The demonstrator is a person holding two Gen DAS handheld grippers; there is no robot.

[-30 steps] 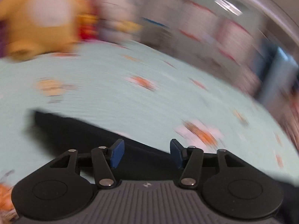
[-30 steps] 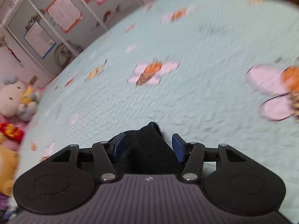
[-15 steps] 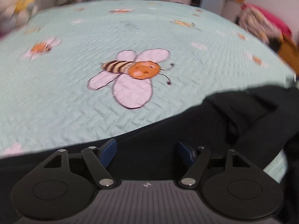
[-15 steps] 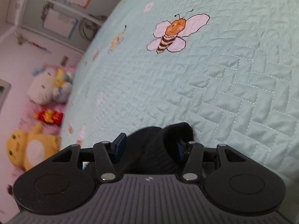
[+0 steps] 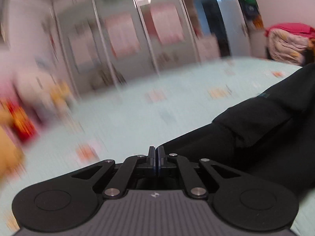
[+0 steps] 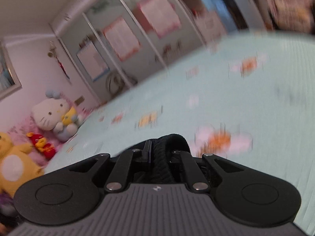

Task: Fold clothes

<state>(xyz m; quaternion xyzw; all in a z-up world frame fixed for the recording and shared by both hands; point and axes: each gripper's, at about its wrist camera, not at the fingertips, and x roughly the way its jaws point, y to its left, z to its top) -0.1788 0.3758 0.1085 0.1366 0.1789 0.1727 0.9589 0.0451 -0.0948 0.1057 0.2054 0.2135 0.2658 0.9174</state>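
The right gripper (image 6: 160,147) has just been closing and now pinches a thick ribbed edge of the black garment (image 6: 169,145), the knit bunched between its fingers. The left gripper (image 5: 156,153) has also just been closing; its fingers meet pad to pad, and no cloth shows between them, so whether it has caught an edge cannot be told. The garment (image 5: 256,129) lies just to its right on the bed (image 5: 137,122), trailing off the frame.

To do this well, I would check the left grip before lifting, then raise both corners evenly and keep the edge taut.

The cloth looks soft, heavy and matte, with a stitched seam. The bed's quilt is pale mint, printed with bees.
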